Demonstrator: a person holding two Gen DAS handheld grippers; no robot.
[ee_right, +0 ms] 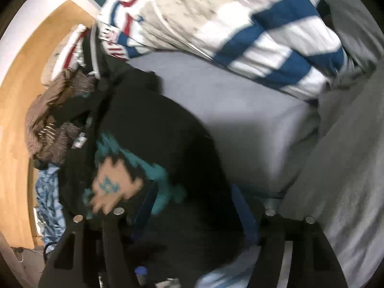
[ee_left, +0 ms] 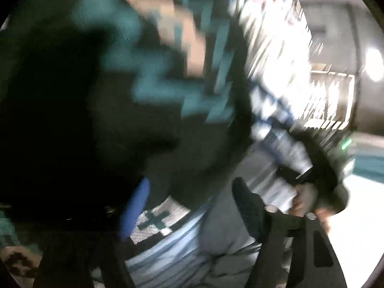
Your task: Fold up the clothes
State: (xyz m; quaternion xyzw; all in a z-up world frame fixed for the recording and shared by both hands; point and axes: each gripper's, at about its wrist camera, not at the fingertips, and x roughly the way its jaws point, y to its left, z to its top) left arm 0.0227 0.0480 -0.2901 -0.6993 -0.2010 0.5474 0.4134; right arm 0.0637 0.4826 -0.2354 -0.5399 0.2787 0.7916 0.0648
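- Black knit sweater with a teal and tan zigzag pattern [ee_right: 148, 148] fills the middle of my right wrist view, bunched up and draped over my right tongs [ee_right: 192, 213].
- Same black sweater [ee_left: 148, 76] takes up most of the left wrist view, heavily motion-blurred, hanging close in front of the lens.
- Right tongs: both black fingers [ee_right: 115, 240] stick up from the bottom edge, spread apart, with sweater fabric lying between and over them; tips are buried in cloth, so I cannot tell whether they are gripping it.
- Left tongs [ee_left: 196, 216]: blue-padded finger [ee_left: 134, 211] at lower left, black finger [ee_left: 252, 211] at lower right, set apart with grey cloth between them; too blurred to tell if they are clamped on anything.
- White and blue striped jersey with red lettering [ee_right: 216, 24] lies across the top of the right view, just beyond the sweater.
- Pale grey-lilac folded cloth [ee_right: 235, 124] sits under the jersey and beside the sweater.
- Grey bed sheet [ee_right: 348, 180] runs down the right side.
- Brown ribbed knit garment [ee_right: 55, 110] is piled at the left, touching the sweater's edge.
- Light blue patterned fabric [ee_right: 48, 196] lies below the brown knit.
- Tan wooden floor [ee_right: 21, 96] shows along the left edge.
- In the left view a hand [ee_left: 309, 201] holds a dark handle at lower right, blurred.
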